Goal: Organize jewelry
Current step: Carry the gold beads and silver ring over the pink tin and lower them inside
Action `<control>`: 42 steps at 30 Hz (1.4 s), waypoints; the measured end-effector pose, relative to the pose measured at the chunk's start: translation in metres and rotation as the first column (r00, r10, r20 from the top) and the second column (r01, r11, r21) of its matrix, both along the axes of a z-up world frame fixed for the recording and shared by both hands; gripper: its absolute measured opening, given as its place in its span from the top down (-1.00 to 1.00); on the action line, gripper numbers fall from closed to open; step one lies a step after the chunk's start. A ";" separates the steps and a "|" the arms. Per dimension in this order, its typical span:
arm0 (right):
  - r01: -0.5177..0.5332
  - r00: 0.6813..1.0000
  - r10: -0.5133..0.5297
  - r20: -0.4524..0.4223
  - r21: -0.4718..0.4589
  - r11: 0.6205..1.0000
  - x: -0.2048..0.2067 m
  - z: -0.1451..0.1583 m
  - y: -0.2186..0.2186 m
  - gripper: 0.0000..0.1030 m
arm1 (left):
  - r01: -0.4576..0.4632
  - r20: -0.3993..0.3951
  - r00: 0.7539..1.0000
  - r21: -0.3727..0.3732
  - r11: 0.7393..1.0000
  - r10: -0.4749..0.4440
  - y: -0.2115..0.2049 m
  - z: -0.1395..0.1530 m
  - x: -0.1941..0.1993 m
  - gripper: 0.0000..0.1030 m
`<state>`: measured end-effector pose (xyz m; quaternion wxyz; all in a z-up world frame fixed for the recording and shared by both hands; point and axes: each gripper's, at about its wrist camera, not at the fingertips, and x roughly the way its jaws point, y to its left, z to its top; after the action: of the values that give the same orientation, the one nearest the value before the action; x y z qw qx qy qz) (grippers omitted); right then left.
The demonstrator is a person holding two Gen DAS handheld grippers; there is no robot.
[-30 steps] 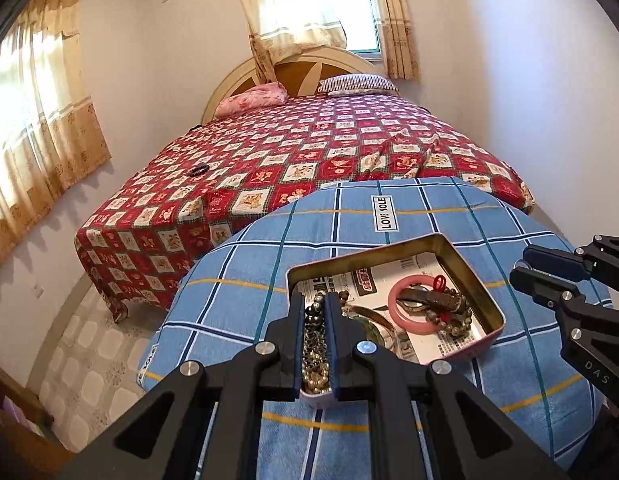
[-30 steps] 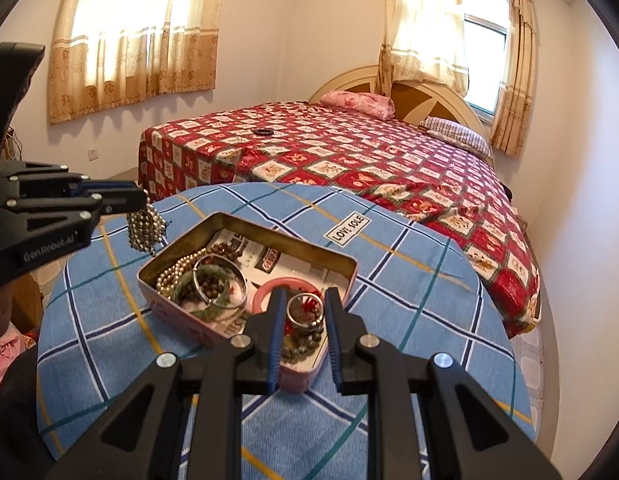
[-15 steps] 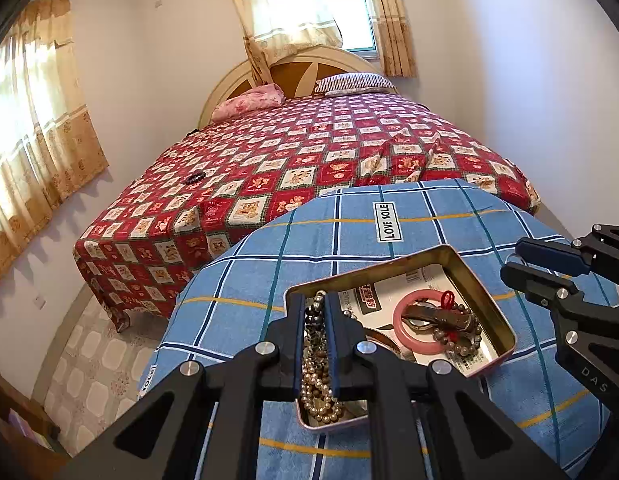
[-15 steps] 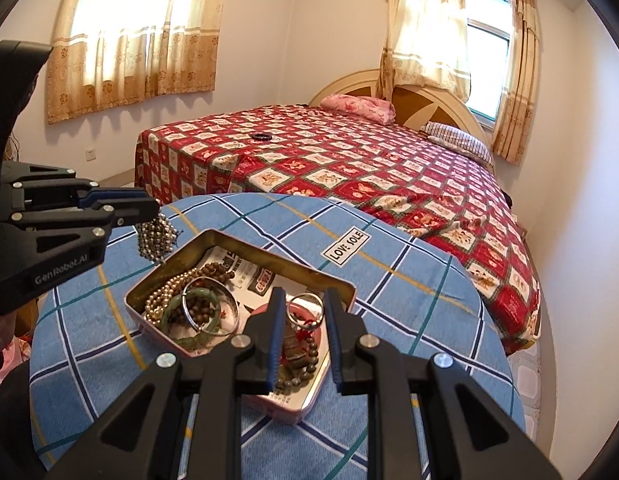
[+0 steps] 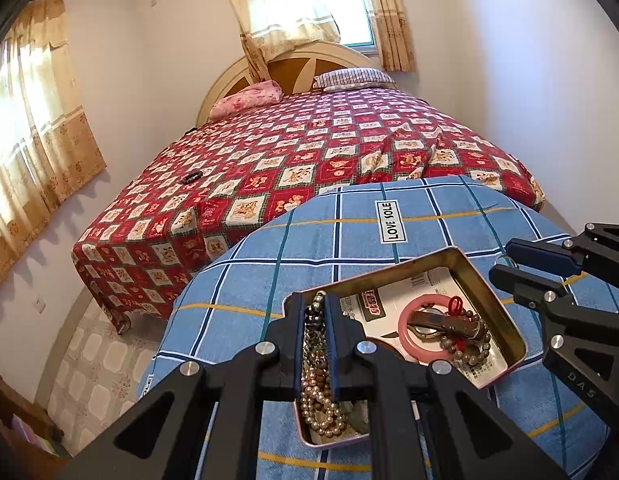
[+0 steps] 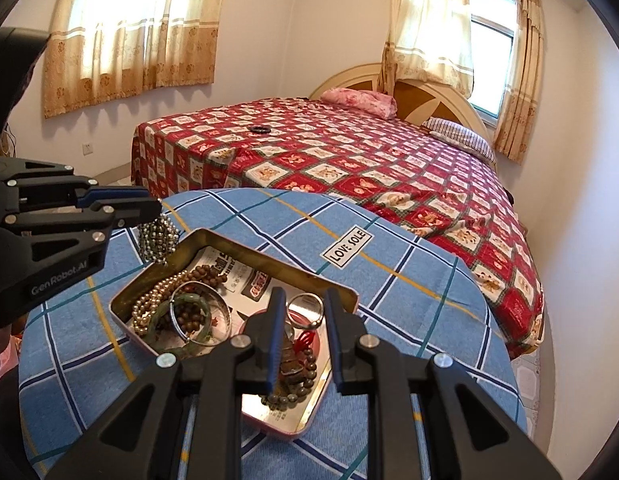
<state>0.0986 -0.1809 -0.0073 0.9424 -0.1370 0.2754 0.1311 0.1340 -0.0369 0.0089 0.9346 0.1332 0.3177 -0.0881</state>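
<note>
1. My left gripper is clamped down on a dark metallic bead bracelet. In the right wrist view the bracelet hangs in a bunch off the fingertips, just over the far-left corner of the tin.
2. My right gripper is pinching a silver ring by its edges. The gap between the fingers looks wide, but the ring fills it, so it's a grip and not a loose hover.
3. The ring sits up above the tin's near end, over a pink bangle and a string of grey-brown beads that lie inside.
4. The gold-lined tin holds the rest of the stuff too: a pearl strand, a green bangle, a thin silver bangle and some brown wooden beads, all piled at the left end over printed paper.
5. The tin rests on a blue checked cloth with a "LOVE SOLE" label just past it.
6. Behind all that there's a bed with a red patchwork cover, with a small dark ring-shaped thing lying on it. Can't tell what that one is.
</note>
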 end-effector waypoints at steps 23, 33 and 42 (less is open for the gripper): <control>0.020 0.999 -0.019 -0.033 0.011 1.000 0.017 -0.015 0.005 0.57 | 0.010 -0.054 0.999 0.038 0.999 -0.008 -0.012 -0.031 0.019 0.82; 0.023 0.999 -0.022 -0.045 0.007 1.000 0.019 -0.022 0.007 0.57 | 0.002 -0.083 0.997 0.056 0.998 0.003 -0.008 -0.048 0.019 0.82; 0.016 0.998 -0.016 -0.057 0.003 1.000 0.018 -0.026 0.009 0.57 | -0.010 -0.106 0.994 0.066 0.998 0.017 -0.006 -0.060 0.020 0.82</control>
<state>0.1161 -0.1714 -0.0336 0.9354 -0.1292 0.3031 0.1280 0.1542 -0.0424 -0.0507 0.9121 0.1565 0.3707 -0.0786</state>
